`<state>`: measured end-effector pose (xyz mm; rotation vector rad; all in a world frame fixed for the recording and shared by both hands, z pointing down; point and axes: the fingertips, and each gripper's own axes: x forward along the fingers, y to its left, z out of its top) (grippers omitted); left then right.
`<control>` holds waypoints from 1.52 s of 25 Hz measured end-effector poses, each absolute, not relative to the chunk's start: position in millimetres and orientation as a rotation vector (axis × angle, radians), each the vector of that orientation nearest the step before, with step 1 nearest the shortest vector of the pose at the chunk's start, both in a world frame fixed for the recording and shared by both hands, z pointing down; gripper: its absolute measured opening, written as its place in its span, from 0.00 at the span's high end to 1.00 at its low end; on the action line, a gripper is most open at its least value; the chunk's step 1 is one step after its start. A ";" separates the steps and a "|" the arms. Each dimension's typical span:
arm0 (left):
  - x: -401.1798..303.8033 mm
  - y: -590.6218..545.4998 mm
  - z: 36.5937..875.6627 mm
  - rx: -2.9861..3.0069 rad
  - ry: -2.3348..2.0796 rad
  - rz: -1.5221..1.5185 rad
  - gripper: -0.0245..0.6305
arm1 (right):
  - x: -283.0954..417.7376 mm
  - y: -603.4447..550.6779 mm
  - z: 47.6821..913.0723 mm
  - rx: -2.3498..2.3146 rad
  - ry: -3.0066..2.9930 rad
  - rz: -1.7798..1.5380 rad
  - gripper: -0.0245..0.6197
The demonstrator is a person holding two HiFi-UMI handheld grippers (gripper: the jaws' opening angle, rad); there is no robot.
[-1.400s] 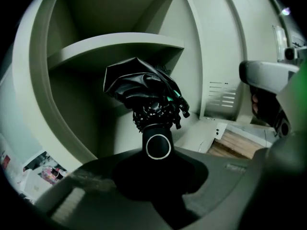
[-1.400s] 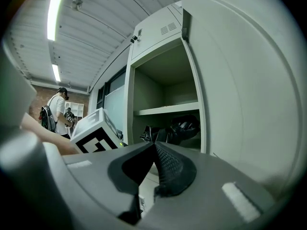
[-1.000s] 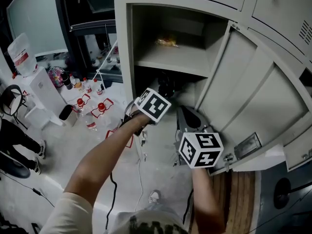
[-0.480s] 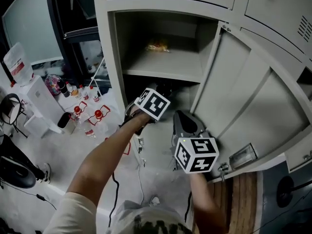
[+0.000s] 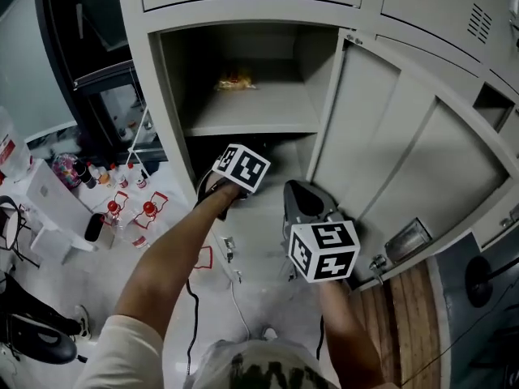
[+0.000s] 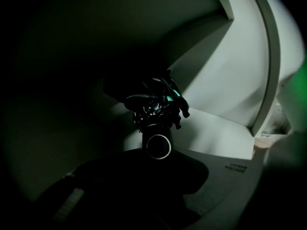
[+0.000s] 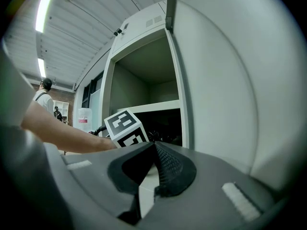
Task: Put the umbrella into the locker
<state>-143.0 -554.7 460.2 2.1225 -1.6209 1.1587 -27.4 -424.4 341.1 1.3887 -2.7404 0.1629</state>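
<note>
**Umbrella inside the lower bay, release still to come**

The locker (image 5: 243,13) stands open, its door (image 5: 405,160) swung out toward 3 o'clock in the head view. Over the last second the left arm has stayed reaching into the dark lower compartment under the shelf (image 5: 243,112). The head view has swung so that the locker now sits lower and further toward 9 o'clock in the picture. The right claw (image 7: 153,147) has kept its place by the door, at 5 o'clock from the left marker cube (image 5: 243,167).

In the left gripper view the folded black umbrella (image 6: 156,107) rests on the pale floor of the compartment, its round handle end facing the camera. The left claw (image 6: 158,159) is mostly in shadow, but it seems pinched on that handle at its tips, with no light showing between the jaws. The right claw is closed on nothing, its ribbed tips meeting.

The umbrella is already within the locker, so the placing looks nearly done. What remains, I judge, is to open the left claw and draw it back toward 6 o'clock without dragging the umbrella out. A yellow packet (image 5: 236,80) lies on the upper shelf, well apart from the work
</note>
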 end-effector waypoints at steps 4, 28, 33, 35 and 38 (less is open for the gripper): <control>-145.1 -562.6 465.9 2.101 -1.624 1.170 0.85 | -29.3 -420.8 339.6 1.419 -2.702 0.125 0.96; -160.8 -586.3 478.3 2.021 -1.603 1.437 0.78 | -23.5 -408.5 332.3 1.544 -2.625 0.070 0.96; -159.7 -586.5 477.1 2.036 -1.617 1.435 0.77 | -28.3 -408.8 334.1 1.534 -2.628 0.074 0.96; -159.5 -586.7 476.1 2.044 -1.625 1.435 0.77 | -28.2 -409.1 334.6 1.534 -2.628 0.074 0.96; -157.5 -587.4 471.4 2.079 -1.657 1.407 0.74 | -26.3 -408.6 335.2 1.539 -2.623 0.079 0.96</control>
